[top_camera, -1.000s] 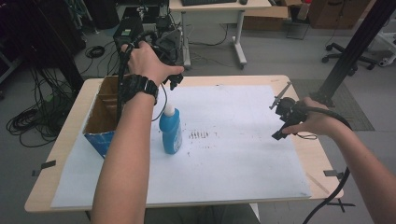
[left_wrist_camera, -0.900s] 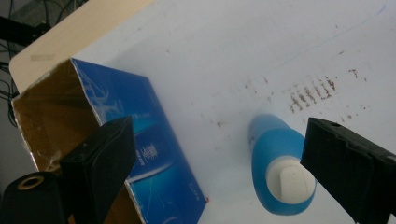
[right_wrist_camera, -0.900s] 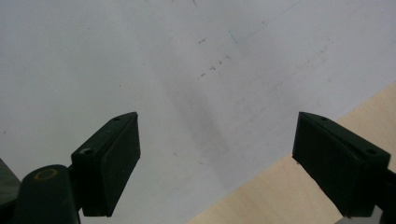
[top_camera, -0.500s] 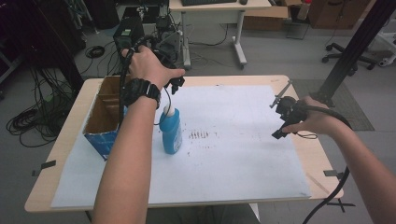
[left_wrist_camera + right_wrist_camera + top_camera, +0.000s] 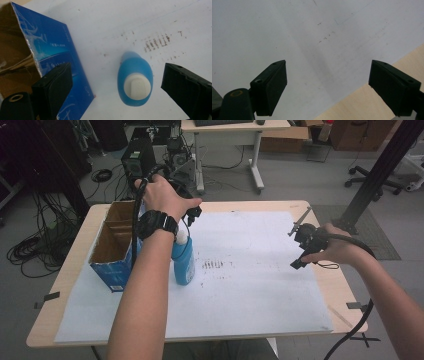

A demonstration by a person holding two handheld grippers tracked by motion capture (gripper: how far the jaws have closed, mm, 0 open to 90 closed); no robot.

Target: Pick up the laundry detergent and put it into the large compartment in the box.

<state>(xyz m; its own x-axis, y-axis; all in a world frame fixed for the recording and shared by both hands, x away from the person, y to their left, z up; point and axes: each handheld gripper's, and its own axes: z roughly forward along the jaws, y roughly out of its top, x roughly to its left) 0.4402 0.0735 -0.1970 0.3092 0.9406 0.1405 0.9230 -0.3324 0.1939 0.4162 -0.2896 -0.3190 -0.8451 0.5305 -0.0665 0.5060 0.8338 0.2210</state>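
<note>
1. The wooden table (image 5: 240, 206) carries a big white paper sheet (image 5: 250, 290) over most of its top; there is a patch of dark smudges (image 5: 214, 265) near the sheet's middle.
2. An open cardboard box (image 5: 112, 247) with blue sides stands on the left part of the table, brown inside, its open top facing up.
3. The blue bottle (image 5: 184, 262) with a white cap stands upright on the sheet, just beside the box's right wall; I cannot tell whether they touch.
4. The left gripper (image 5: 117, 85) hangs straight above the bottle, pointing down. In the left gripper view its jaws are spread wide, the white cap (image 5: 137, 86) between them but apart from both; one jaw sits over the box's blue wall.
5. The right gripper (image 5: 300, 242) is held over the right part of the sheet, well apart from the bottle. In the right gripper view its jaws stand wide apart with nothing between them, above the sheet's edge and bare wood.
</note>
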